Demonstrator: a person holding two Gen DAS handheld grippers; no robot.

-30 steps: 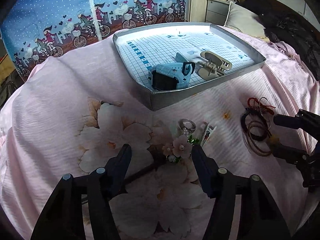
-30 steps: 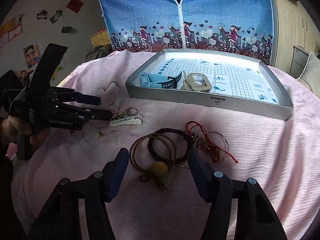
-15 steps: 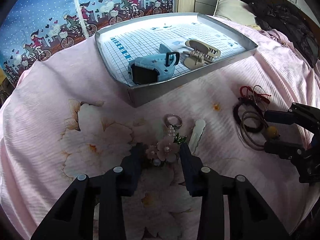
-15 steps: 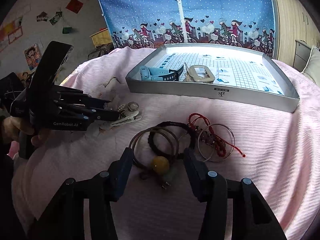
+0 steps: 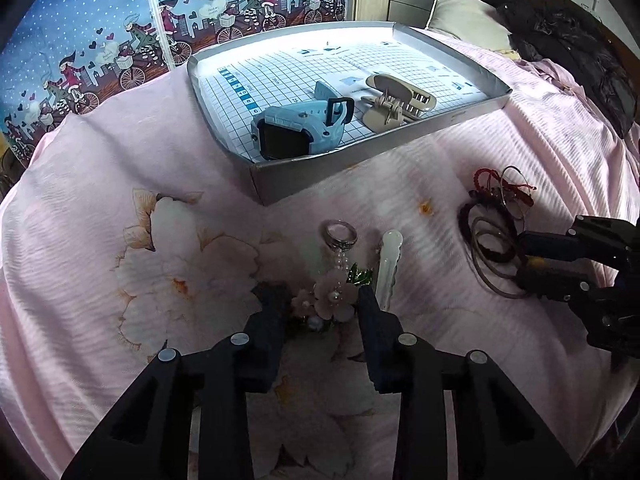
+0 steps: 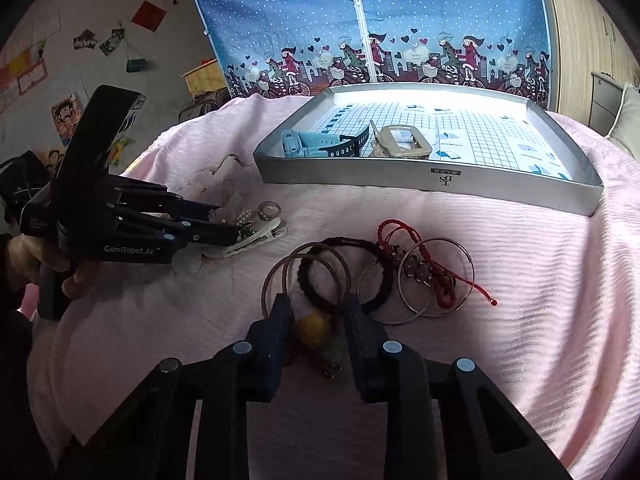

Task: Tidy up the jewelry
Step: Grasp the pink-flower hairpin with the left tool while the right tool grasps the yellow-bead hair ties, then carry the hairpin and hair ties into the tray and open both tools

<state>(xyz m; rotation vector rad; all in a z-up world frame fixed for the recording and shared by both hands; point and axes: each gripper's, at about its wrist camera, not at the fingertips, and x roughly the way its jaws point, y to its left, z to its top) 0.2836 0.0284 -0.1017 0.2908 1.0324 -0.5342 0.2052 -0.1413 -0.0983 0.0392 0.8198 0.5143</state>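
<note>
A pink flower hairpin point(image 5: 332, 300) lies on the pink bedspread, and my left gripper point(image 5: 320, 304) is shut on it, one finger against each side. Just beyond are a silver ring point(image 5: 340, 234) and a white hair clip point(image 5: 388, 264). My right gripper point(image 6: 318, 312) is open, its fingers on either side of a yellow bead point(image 6: 314, 328) that hangs off brown hoops point(image 6: 304, 276). Next to these lie a black braided bracelet point(image 6: 344, 272), a red cord bracelet point(image 6: 416, 264) and silver hoops point(image 6: 436, 280). The left gripper point(image 6: 228, 228) shows at the left of the right wrist view.
A silver tray point(image 5: 320, 176) with a grid-paper floor stands further back on the bed, with a blue watch point(image 5: 304, 132) and a beige claw clip point(image 5: 394, 100) in it. A blue printed curtain point(image 6: 360, 20) hangs behind. Dark clothes point(image 5: 580, 52) lie at the far right.
Both grippers have dropped closer to the bedspread and narrowed. The left came in around the flower hairpin and stopped on it. The right is still narrowing around the yellow bead.
</note>
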